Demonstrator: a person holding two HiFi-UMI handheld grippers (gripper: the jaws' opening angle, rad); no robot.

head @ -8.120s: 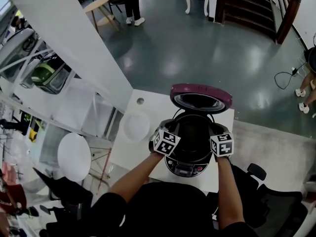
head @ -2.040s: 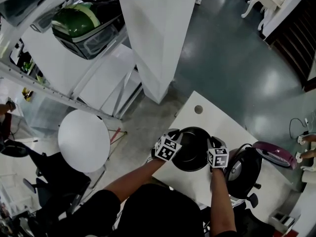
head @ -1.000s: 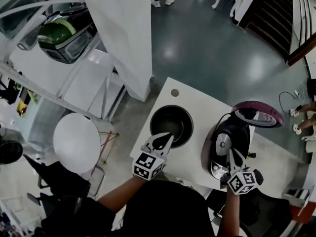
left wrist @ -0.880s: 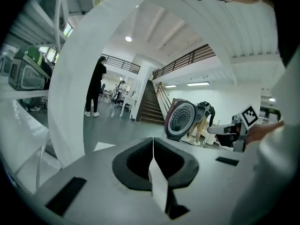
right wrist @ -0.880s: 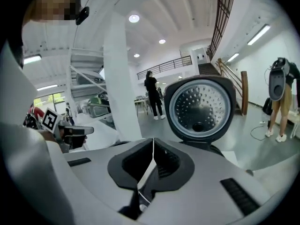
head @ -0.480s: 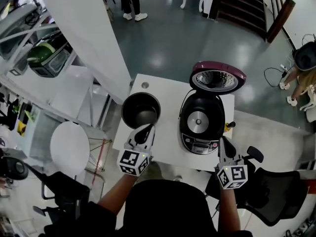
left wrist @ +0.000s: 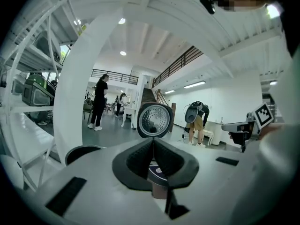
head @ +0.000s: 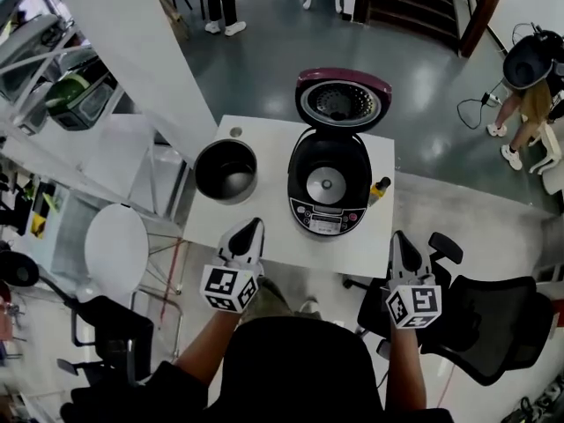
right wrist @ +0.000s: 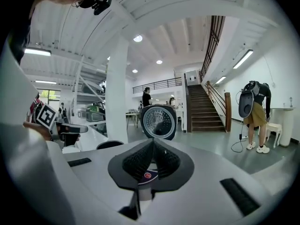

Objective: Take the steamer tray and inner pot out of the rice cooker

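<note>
Since the inner pot (head: pixel 226 171) sits beside the open rice cooker (head: pixel 328 183), we should park our left hand-held gripper (head: pixel 251 227) and right hand-held gripper (head: pixel 397 238), both clenched empty, clear.

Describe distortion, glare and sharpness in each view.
Head view: fisheye bends the pillar, soft glare patches on the glossy floor, rice cooker sharp. Left gripper view: round black vignette, bright ceiling lamps. Right gripper view: same vignette, staircase bowed.
</note>
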